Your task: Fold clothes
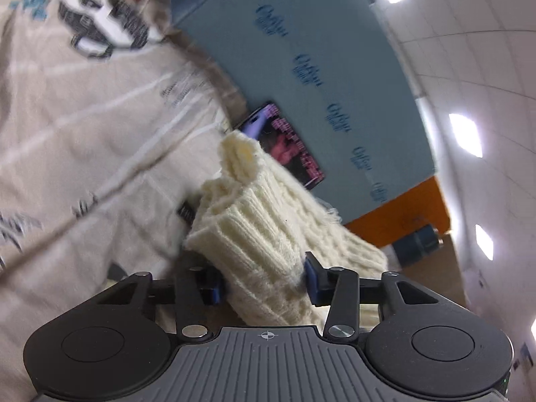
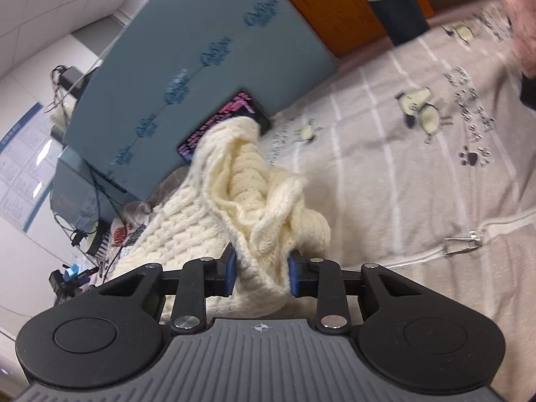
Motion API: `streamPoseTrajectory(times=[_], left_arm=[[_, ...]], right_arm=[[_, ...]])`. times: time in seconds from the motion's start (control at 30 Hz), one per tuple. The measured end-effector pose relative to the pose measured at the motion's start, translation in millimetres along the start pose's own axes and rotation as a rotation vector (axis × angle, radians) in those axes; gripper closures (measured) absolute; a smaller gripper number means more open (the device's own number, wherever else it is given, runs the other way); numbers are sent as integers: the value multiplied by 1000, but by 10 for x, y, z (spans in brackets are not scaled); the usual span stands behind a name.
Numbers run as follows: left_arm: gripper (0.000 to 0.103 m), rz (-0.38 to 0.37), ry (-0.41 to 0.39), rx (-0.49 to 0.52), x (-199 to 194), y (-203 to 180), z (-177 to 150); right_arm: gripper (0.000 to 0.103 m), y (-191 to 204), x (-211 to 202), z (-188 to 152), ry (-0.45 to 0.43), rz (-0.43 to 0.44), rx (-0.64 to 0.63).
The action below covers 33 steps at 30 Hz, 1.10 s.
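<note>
The left gripper (image 1: 264,283) has its blue pads (image 1: 311,283) pressed against both sides of a thick ribbed end of a cream knitted sweater (image 1: 254,231), so its jaws are clamped on the knit. The bunched fabric rises out of the jaws in folded ribs and ends in a blunt tip further off. From there the sweater's cable-knit body stretches away to the right and down out of sight behind the gripper.

The right gripper (image 2: 260,276) is likewise clamped on the sweater (image 2: 254,207): its blue pads (image 2: 294,278) squeeze a narrower gather of the same cream knit. Above these jaws the fabric opens into a loose hollow with a rolled edge on the right, and a wide cable-knit stretch runs off to the left.

Under and beyond the sweater lies a pale beige bedcover (image 2: 402,174) with white stripes, printed cartoon animals, paw prints and lines of writing. A zip with a metal pull (image 2: 462,243) crosses it to the right of the right gripper. In the left view the same cover (image 1: 100,140) fills the left side, blurred.

Just past the sweater's far tip, a dark phone (image 2: 234,117) with pink text on its screen leans against a blue foam board (image 2: 201,50) printed with a repeated logo. Beside the board stands an orange panel (image 1: 408,211). To the left in the right view, cables and small items (image 2: 97,234) crowd a low surface. White tiled wall and bright ceiling lights (image 1: 465,135) are furthest off.
</note>
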<state>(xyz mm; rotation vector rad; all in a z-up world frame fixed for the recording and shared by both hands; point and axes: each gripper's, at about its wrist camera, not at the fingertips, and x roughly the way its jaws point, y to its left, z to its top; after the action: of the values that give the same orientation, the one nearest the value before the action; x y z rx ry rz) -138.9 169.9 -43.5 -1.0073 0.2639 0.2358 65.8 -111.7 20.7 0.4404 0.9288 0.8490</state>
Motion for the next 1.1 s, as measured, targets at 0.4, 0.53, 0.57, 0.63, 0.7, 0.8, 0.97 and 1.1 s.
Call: streamPoseTrajectory(times=[0.4, 0.53, 0.57, 0.63, 0.7, 0.8, 0.97, 1.1], left_arm=[[61, 8, -364, 119, -904, 312, 704], [61, 29, -456, 154, -1016, 474, 923], [61, 25, -476, 145, -1047, 525, 984], [61, 15, -515, 117, -1113, 639, 1093], [61, 5, -558, 119, -1170, 725, 1176], [61, -26, -615, 95, -1213, 871, 1288], [61, -34, -628, 68, -1122, 995, 1416], [61, -6, -577, 26, -932, 1157, 1535]], right_arm=[[78, 1054, 730, -223, 11, 289, -187], [78, 1358, 1161, -355, 10, 327, -258], [78, 1424, 1250, -381, 0, 340, -268], [78, 1564, 1368, -418, -6, 374, -281], [78, 1728, 1452, -456, -18, 404, -317], [78, 1973, 1533, -507, -70, 428, -381], [78, 2167, 1632, -528, -163, 459, -449], [78, 2240, 1822, -540, -194, 388, -523]])
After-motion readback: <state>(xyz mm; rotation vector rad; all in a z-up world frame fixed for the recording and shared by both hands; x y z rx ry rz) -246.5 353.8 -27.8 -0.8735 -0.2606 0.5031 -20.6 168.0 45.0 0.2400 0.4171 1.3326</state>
